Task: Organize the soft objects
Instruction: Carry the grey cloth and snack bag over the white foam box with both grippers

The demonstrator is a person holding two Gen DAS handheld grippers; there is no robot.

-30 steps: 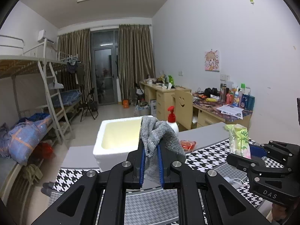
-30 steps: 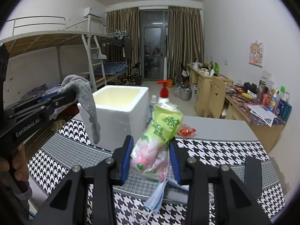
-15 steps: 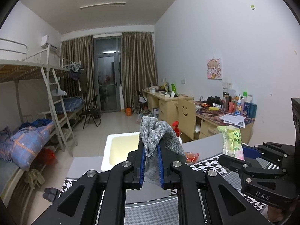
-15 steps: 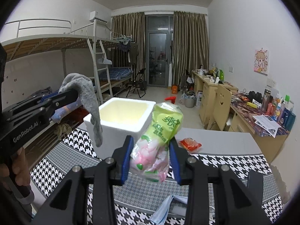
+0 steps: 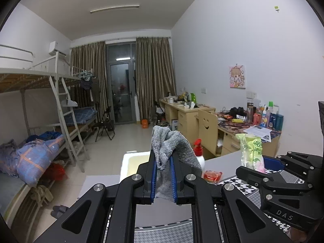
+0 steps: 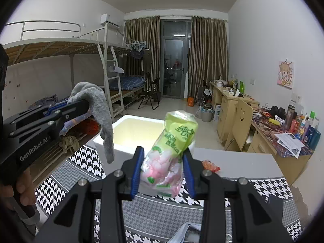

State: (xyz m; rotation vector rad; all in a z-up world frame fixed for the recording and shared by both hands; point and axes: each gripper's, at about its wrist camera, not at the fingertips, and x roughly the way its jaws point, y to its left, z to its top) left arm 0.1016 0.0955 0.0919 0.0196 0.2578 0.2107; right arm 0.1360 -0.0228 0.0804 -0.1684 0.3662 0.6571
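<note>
Soft goods were both held aloft above the houndstooth-covered desk (image 6: 85, 160), apparently so each could be carried over and dropped into the box: the left tool (image 5: 163, 174) was closed narrowly on a grey knitted cloth (image 5: 169, 143) that draped over its tips, and the right tool (image 6: 163, 174) stood wider, clamping a green-and-pink tissue pack (image 6: 172, 147). Beyond them the white foam box (image 6: 137, 133) sat open-topped at the desk's far side, likely the destination.

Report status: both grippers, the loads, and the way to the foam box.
Left gripper shut on grey cloth, right gripper shut on green tissue pack. Both raised above the table. White foam box open ahead, nothing blocking.
</note>
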